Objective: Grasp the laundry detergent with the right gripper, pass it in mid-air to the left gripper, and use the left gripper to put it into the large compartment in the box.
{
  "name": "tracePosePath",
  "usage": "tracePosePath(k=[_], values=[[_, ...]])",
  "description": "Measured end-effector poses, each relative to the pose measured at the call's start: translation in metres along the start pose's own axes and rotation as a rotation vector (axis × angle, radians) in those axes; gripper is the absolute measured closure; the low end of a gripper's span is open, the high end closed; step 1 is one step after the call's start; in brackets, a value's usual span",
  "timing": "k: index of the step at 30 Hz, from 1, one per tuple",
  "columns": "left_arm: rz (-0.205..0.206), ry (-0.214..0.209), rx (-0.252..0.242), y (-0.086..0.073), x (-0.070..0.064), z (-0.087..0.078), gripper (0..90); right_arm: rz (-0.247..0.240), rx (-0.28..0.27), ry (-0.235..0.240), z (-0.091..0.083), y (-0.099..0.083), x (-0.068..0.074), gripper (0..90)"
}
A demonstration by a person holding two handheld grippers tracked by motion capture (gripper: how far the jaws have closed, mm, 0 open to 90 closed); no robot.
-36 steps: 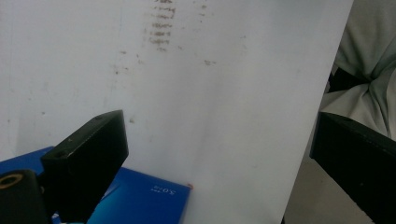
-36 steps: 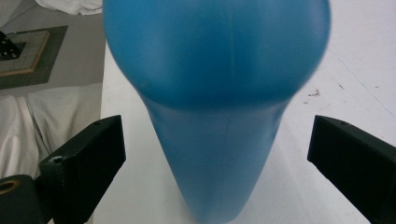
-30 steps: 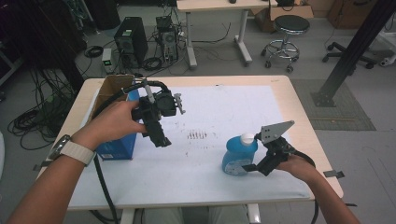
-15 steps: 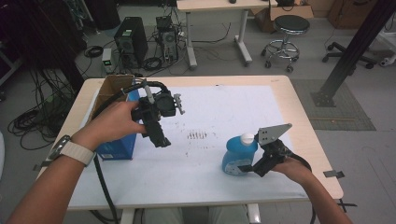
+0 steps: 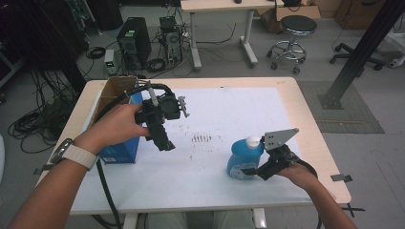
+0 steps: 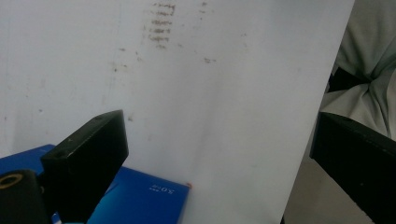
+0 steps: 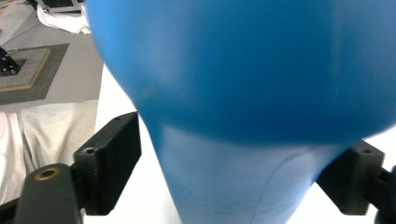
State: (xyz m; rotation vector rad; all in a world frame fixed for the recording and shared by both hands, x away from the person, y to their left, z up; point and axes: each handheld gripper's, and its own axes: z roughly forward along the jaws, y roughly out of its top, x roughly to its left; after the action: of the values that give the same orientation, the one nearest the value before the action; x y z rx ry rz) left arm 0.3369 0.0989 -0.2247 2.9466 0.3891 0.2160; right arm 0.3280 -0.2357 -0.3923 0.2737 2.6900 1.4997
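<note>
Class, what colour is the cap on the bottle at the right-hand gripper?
White. The cap tops the blue bottle, shown best in the high view.

On the table (image 5: 286,95) a sheet (image 5: 229,114) covers most of the top. A bottle (image 5: 243,157) stands on the sheet toward the near right. The right gripper (image 5: 248,171) is just right of the bottle, its 2 jaws either side of the bottle's base. At the left edge sits a box (image 5: 119,151), with an open carton (image 5: 112,90) behind it. The left gripper (image 5: 165,143) hangs above the sheet, just right of the box. Smudges (image 5: 201,138) lie on the sheet between the 2 grippers.
</note>
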Motion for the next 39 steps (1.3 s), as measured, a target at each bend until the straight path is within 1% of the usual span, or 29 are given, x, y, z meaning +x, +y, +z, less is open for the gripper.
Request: tracePosePath(k=[1,4,18,25,28,35,39], values=[[0.001,0.000,-0.002,-0.0001,0.0004,0.0004,4.8,0.000,-0.001,0.003,-0.0003,-0.0002,-0.0002,19.9],[0.003,-0.001,0.000,0.0001,0.0007,0.0010,4.8,-0.001,-0.005,0.005,-0.0008,-0.0003,-0.0008,22.0],[0.001,-0.002,0.001,0.0004,0.0010,0.0016,4.9,-0.018,-0.010,0.003,-0.0020,0.0001,-0.0005,28.6],[0.001,-0.004,0.003,0.0010,0.0011,0.0020,4.8,-0.033,-0.012,0.015,-0.0023,0.0011,0.0000,35.2],[0.000,-0.003,0.001,0.0009,0.0011,0.0023,4.9,-0.037,-0.013,0.017,-0.0022,0.0012,0.0000,36.4],[-0.002,-0.004,0.005,-0.0008,0.0021,0.0025,4.9,-0.038,-0.021,0.020,-0.0035,0.0007,-0.0026,42.7],[-0.009,-0.003,-0.003,-0.0023,0.0030,0.0019,4.9,-0.044,-0.028,0.028,-0.0034,0.0004,-0.0046,43.5]])
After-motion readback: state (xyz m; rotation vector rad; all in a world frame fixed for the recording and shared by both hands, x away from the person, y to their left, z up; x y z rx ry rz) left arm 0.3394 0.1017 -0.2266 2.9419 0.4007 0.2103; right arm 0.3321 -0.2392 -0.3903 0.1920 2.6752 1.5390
